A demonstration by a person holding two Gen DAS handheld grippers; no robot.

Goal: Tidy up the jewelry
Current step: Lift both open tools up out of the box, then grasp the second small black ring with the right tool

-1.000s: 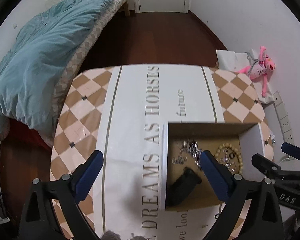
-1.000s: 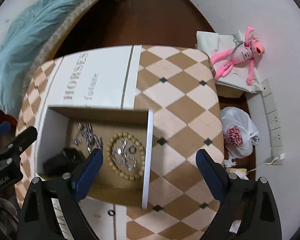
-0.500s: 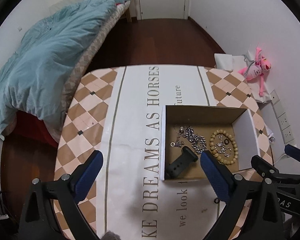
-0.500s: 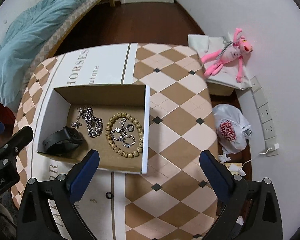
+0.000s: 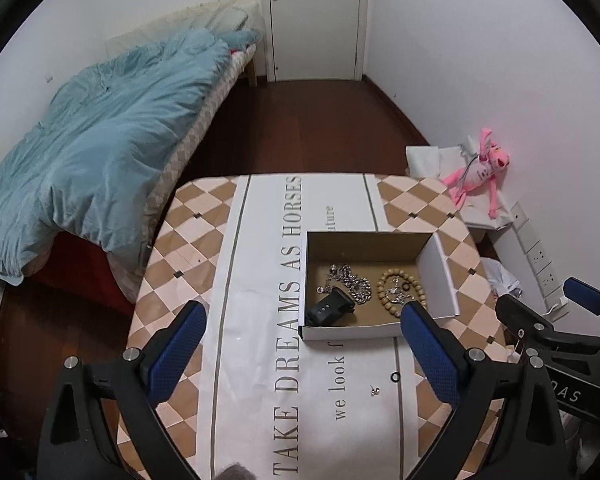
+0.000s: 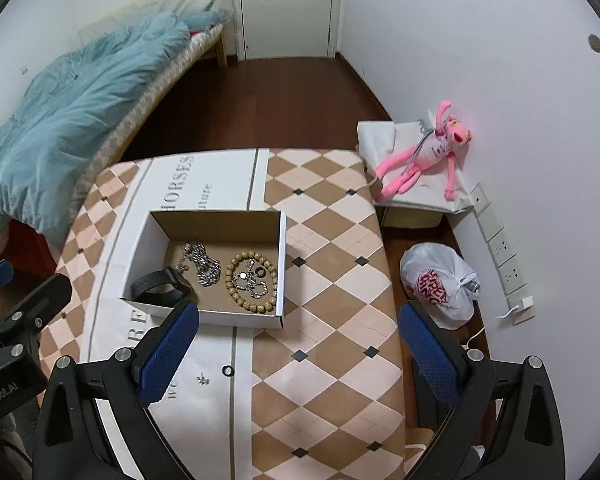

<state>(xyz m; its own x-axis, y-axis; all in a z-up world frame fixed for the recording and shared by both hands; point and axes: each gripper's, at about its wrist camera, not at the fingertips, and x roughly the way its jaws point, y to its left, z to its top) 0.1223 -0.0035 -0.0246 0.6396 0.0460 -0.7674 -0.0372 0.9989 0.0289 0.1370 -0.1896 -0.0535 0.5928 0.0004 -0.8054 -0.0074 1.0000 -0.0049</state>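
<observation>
— What sort of place is this?
— A bedroom in a home. A bed [image 5: 204, 120] with a rumpled blue duvet [image 5: 88, 152] stands along the left wall, on a dark wooden floor [image 6: 260, 100].
— Anything else?
— A white door [image 5: 314, 20] at the far end, a pink plush toy [image 6: 424, 156] by the wall, and a table in a checked cloth [image 6: 332, 248].

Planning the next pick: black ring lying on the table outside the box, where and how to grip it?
The black ring lies flat on the white runner in front of the box, apart from the small silver piece. Probably come straight down with the right gripper, open, fingers straddling the outer rim across its width.
</observation>
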